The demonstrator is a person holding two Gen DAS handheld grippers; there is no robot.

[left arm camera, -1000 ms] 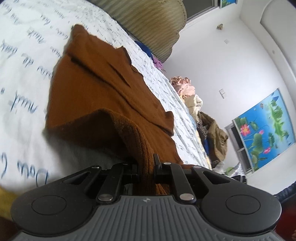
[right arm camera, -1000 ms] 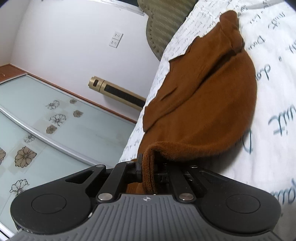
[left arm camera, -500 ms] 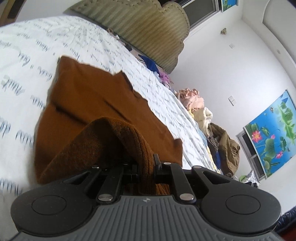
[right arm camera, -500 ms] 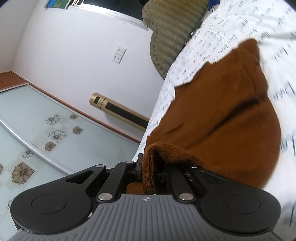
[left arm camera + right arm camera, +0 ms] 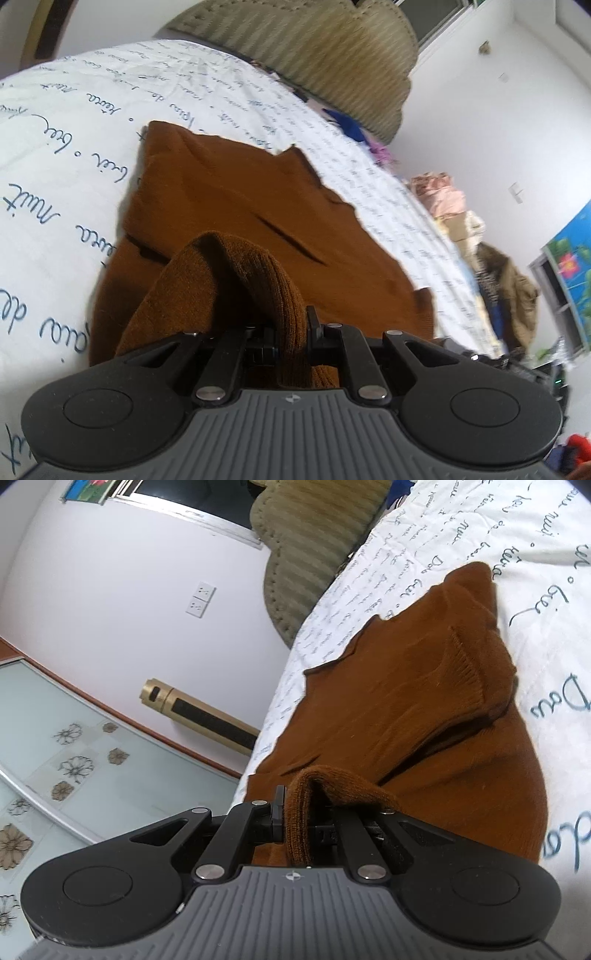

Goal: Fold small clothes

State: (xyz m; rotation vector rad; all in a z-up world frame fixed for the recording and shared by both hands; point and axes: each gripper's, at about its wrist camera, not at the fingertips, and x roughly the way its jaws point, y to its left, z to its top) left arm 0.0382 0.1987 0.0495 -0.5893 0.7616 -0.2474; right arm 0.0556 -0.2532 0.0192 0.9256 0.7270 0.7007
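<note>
While a brown knitted sweater (image 5: pixel 236 206) lies spread on a white bedsheet printed with blue script (image 5: pixel 74 122), its near hem is seen raised off the bed at two points. One ribbed fold of that hem is pinched between the nearly closed jaws of the left gripper (image 5: pixel 291 332), and a second fold is clamped in the same way by the right gripper (image 5: pixel 299 812), shown in the right wrist view against the same sweater (image 5: pixel 424 731) and sheet (image 5: pixel 554 602). From each grip the fabric is draped forward and down onto the body of the garment, which stretches away toward the padded headboard (image 5: pixel 314 48). A cuffed sleeve (image 5: pixel 469 668) is seen folded across the chest. The knit is judged to be soft, light and limp, with a rough surface unlikely to slip, though sagging between the two holds is to be expected. The thick ribbed hem is judged the firmest place to be held, near its two corners, so that the edge is kept straight when it is carried over. A pile of other clothes (image 5: pixel 454 206) is visible beyond the bed's far side.
</note>
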